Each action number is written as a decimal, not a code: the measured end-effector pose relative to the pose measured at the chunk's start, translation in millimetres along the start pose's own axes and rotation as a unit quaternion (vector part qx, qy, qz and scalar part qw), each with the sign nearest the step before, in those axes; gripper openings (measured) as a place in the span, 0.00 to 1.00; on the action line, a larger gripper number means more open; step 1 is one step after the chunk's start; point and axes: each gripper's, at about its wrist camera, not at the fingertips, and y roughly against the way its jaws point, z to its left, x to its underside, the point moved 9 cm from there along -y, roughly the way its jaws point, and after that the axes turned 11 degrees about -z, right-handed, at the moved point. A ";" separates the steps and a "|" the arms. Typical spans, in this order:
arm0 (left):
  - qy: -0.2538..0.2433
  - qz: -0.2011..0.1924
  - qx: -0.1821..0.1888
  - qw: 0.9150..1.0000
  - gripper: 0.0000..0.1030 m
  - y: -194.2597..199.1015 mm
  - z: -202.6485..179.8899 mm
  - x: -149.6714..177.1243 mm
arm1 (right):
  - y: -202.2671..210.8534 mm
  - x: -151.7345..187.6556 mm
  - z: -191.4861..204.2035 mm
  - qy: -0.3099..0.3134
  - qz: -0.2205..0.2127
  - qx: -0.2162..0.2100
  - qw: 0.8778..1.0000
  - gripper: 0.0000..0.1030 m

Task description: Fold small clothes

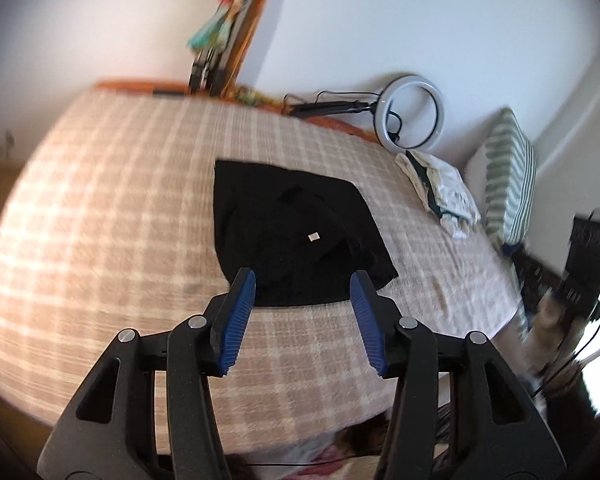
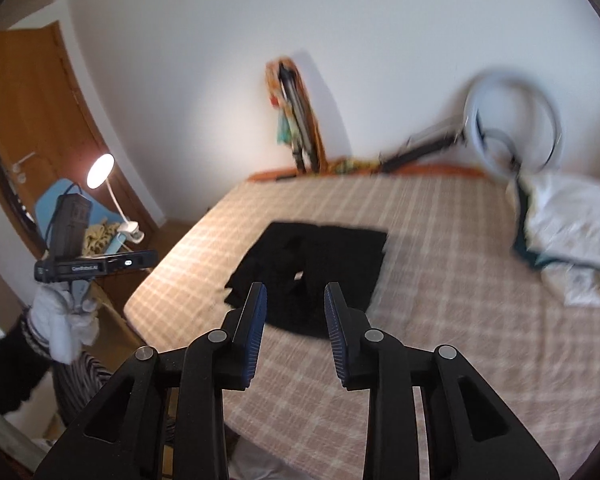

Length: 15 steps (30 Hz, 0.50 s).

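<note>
— Two views, one bed (image 1: 100,208) under a beige-and-white checked cover, set against white walls?

— Yes. Wooden door (image 2: 28,100) at far left in the right wrist view, lit clip lamp (image 2: 100,166) beside it. Ring light (image 1: 410,110) leaning on the wall past the bed's far edge. Striped pillow (image 1: 510,172) upright at the right end, just beside a pile of pale clothes (image 1: 440,188). Narrow wooden frame hung with colourful bits (image 1: 236,28) propped against the wall.

— And the task's garment?

— Black garment (image 1: 292,236) lying flat near the middle of the bed, well apart from the pale pile, with a small white tag (image 1: 313,236) on top.

— Any writing?

— Pale lettering on the side of the left hand-held gripper in the right wrist view, too blurred to read. Nothing legible on the tag.

— Grippers?

— Left hand-held gripper (image 1: 302,322) with blue pads spread wide, nothing between them, hovering over the near edge of the black garment, no contact visible. Right hand-held gripper (image 2: 296,334) parted less, likewise empty, aimed at the same near edge. White-gloved left hand (image 2: 66,320) low at left in the right wrist view, wrapped around the left unit's grip.
</note>
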 end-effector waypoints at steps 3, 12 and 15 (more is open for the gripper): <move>0.054 0.015 0.002 0.998 0.49 -27.4 16.6 9.3 | -27.2 12.3 -6.2 -0.008 0.013 0.005 1.000 0.27; 0.111 0.059 -0.008 0.992 0.49 -89.9 52.2 35.7 | -111.5 72.7 5.5 0.127 0.101 0.027 0.986 0.27; 0.117 0.063 -0.014 0.991 0.49 -98.2 61.2 39.2 | -131.8 86.8 1.5 0.139 0.127 0.030 0.982 0.27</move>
